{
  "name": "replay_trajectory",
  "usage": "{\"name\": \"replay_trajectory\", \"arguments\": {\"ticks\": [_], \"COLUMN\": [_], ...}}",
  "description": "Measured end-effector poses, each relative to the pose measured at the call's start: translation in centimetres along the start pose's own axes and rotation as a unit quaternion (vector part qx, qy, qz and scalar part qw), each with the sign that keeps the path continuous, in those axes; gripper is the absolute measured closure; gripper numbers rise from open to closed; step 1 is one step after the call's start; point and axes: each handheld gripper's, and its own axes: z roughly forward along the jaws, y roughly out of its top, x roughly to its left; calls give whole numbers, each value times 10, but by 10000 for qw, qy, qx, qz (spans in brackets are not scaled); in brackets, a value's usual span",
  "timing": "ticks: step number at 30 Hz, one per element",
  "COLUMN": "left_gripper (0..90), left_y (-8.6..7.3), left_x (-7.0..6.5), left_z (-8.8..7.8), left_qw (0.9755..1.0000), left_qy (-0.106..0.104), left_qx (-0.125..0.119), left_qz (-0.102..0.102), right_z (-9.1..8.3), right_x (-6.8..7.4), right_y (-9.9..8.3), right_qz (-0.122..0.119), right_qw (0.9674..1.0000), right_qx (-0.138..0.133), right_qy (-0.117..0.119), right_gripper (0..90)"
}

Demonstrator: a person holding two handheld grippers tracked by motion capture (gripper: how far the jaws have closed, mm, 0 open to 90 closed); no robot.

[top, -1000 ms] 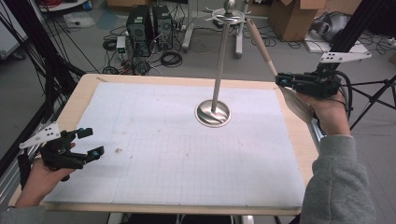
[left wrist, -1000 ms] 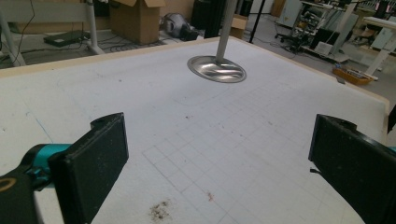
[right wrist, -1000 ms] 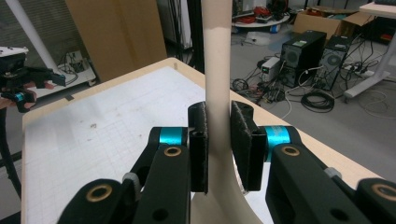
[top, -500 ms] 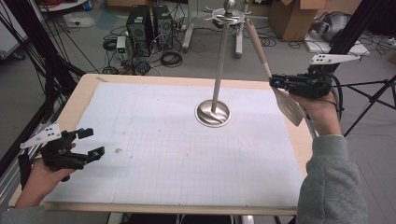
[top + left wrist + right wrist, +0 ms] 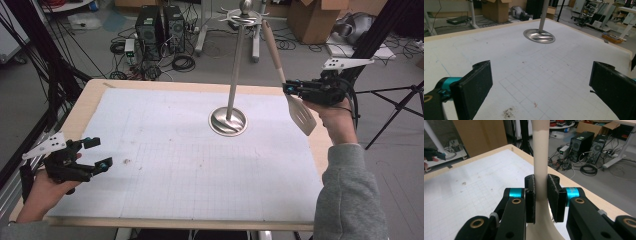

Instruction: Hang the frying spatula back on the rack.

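A cream slotted spatula [image 5: 289,85] is clamped by the right gripper [image 5: 295,90] at the lower part of its handle, just above the blade, as the right gripper view confirms with both pads pressed against the handle [image 5: 541,170]. Compared with a second ago, the spatula has been raised and swung so that the top of its handle now reaches the arms at the head of the metal stand [image 5: 235,65], whereas earlier the blade was carried lower, close to the right edge of the table [image 5: 90,100]. The blade now hangs clear above the white grid mat [image 5: 175,160], to the right of the stand's round base [image 5: 227,121]. This is judged to mean that hanging the spatula on the stand is nearly accomplished; whether the handle end is already caught on an arm cannot be told. The left gripper [image 5: 92,155] is held with its jaws wide apart and nothing between them, at the near left of the mat, unchanged.
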Motion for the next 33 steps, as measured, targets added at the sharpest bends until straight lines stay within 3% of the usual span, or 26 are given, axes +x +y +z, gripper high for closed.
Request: {"name": "replay_trajectory", "arguments": {"ticks": [4, 33], "left_gripper": [52, 53], "left_y": [0, -1], "left_x": [1, 0], "left_z": [-1, -3], "left_qw": [10000, 10000], "left_qy": [26, 37], "left_qx": [-49, -57], "left_qz": [-41, -40], "right_z": [5, 49], "right_x": [1, 4], "right_y": [0, -5], "right_qz": [-16, 36], "right_qw": [9999, 9997], "right_qx": [33, 127], "right_qy": [-114, -183], "right_gripper": [773, 774]}}
